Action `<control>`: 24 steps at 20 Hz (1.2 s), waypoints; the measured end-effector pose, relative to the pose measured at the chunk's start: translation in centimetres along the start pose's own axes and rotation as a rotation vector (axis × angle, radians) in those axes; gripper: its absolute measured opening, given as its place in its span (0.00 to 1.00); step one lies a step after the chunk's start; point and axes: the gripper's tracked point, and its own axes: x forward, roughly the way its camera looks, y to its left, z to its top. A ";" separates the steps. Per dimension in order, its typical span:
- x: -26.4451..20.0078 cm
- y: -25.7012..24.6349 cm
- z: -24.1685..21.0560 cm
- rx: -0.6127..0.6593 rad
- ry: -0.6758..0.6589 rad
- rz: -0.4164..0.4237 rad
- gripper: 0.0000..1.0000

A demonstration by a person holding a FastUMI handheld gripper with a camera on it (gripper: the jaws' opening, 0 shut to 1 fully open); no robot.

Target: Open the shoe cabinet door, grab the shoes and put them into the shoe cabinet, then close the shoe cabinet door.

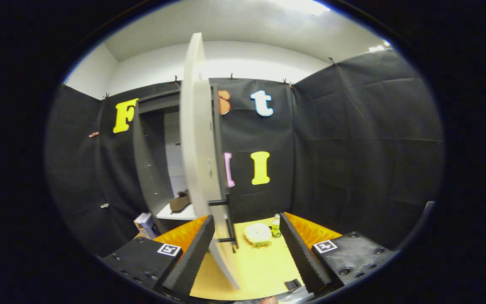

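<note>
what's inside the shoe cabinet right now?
One brown shoe sits on the white shelf inside the shoe cabinet. The open door covers the cabinet's right part, so nothing there can be told. The tongs are open, around the door's lower edge.

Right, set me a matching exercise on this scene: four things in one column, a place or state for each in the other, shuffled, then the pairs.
Things:
1. cabinet door
2. brown shoe
3. green bottle
4. claw

Places or states:
A. standing on the yellow floor, beside a round pale item
B. swung open, its edge passing between the fingers
C. open, fingers apart, pressing on nothing
D. lying on a white shelf inside the cabinet

Pairs: 1-B, 2-D, 3-A, 4-C
</note>
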 end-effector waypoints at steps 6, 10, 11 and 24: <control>6.0 -5.3 -2.2 -0.003 0.024 -0.081 0.98; 7.2 -4.2 -2.1 0.016 0.006 -0.047 0.98; 7.3 -3.1 -2.0 0.026 0.001 -0.022 0.98; 6.8 6.3 -5.4 -0.021 0.001 0.003 0.98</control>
